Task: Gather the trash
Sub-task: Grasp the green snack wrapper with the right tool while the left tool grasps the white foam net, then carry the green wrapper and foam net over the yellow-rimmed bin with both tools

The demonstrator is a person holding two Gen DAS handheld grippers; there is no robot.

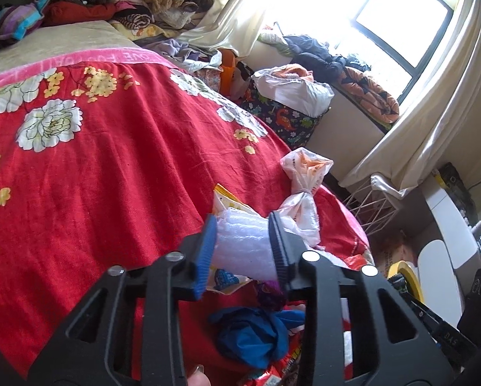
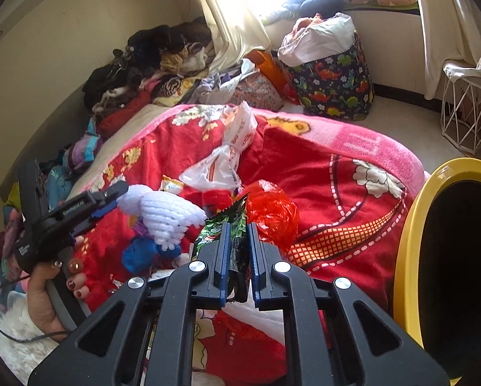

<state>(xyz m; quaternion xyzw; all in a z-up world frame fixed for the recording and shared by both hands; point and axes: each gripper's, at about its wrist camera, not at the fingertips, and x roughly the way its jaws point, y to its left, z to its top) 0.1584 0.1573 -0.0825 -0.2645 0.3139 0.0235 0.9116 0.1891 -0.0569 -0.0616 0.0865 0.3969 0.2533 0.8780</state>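
My left gripper (image 1: 242,222) is shut on a white foam wrap (image 1: 240,241) and holds it above the red bed cover; it also shows in the right wrist view (image 2: 163,217). My right gripper (image 2: 238,228) is shut on a dark green snack wrapper (image 2: 232,225). More trash lies on the bed: a knotted white plastic bag (image 2: 222,164), a crumpled red plastic bag (image 2: 272,212), a blue crumpled bag (image 1: 253,331) and a yellow packet (image 1: 222,201). A yellow-rimmed bin (image 2: 411,225) with a dark inside stands at the right of the bed.
The red floral bed cover (image 1: 95,177) fills the left. Piled clothes (image 2: 150,64) lie along the wall. A dinosaur-print basket (image 2: 333,83) and a white wire stand (image 2: 465,112) sit on the floor by the curtained window (image 1: 401,16).
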